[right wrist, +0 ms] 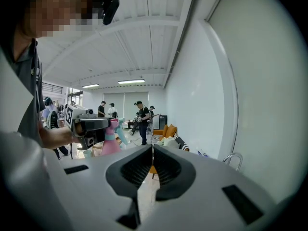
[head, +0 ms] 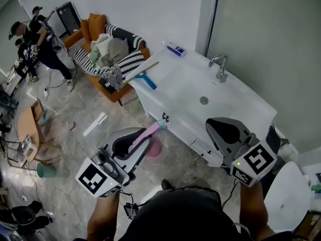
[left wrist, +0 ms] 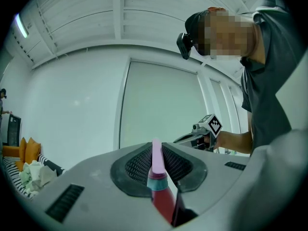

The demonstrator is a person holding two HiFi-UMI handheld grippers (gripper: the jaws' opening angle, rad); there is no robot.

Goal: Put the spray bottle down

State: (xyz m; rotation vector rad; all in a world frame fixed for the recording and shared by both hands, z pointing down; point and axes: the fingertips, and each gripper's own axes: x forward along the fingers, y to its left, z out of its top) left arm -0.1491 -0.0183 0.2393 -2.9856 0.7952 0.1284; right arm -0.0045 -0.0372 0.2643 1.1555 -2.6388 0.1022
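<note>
— Where is the spray bottle (head: 153,145) being kept?

— It is being pinched at its neck between the jaws of the left gripper (head: 131,145). In the left gripper view the pink trigger head is being shown sticking up past the jaw tips, with the teal collar and the pink body of the bottle (left wrist: 162,198) lying nearer the camera. It is being held in the air, with the floor under it, and is not being rested on anything.

— What is being seen ahead of that gripper?

— The white washbasin counter (head: 235,107) is lying just beyond the bottle's nozzle, and the tap (head: 219,67) stands farther off along it. A blue squeegee (head: 146,79) is lying at the counter's far end.

— And the right gripper (head: 226,133)?

— It is being held beside the left one, over the counter's near edge. Its jaws are being pressed together with nothing between them.
</note>
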